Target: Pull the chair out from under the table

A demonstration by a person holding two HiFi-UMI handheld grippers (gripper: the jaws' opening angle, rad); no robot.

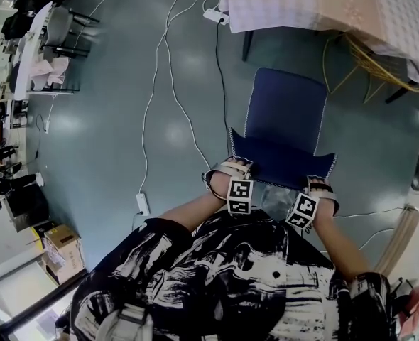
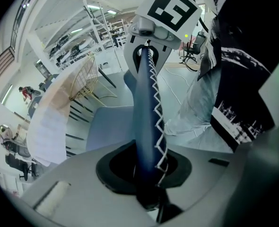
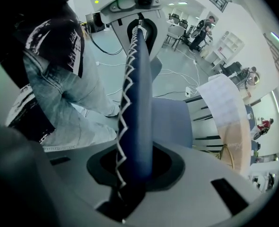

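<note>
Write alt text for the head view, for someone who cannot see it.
Seen from above, a person's left gripper and right gripper are both clamped on the backrest of a blue chair. The chair stands on a grey floor facing a cloth-covered table, with white cables nearby.

Bright, even overhead light; soft glare patches on the glossy grey-blue floor; strong fisheye bending, dark corners.
</note>
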